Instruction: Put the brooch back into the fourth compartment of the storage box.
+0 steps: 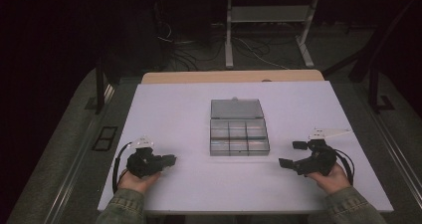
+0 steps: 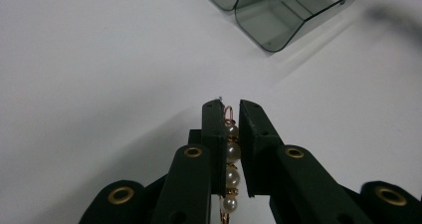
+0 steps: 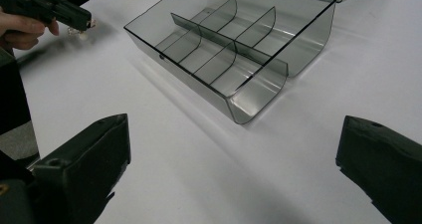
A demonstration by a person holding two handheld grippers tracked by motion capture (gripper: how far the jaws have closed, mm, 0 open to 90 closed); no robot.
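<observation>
Left claw (image 2: 230, 109) clamped on one pearl string (image 2: 231, 162), four pearls I count. Right claw (image 3: 234, 159) apart. One six-compartment box (image 1: 239, 136), lid open, on bench (image 1: 169, 109).

The box (image 3: 234, 59) is smoky clear plastic, glossy, its dividers catching light. The table (image 1: 169, 109) is smooth matt white — a bare wood edge at the far side. The pearl string (image 2: 231, 162) has shiny beads on gold-coloured metal links; the left gripper (image 2: 231, 109) is matt black plastic with brass-coloured rivets.
</observation>
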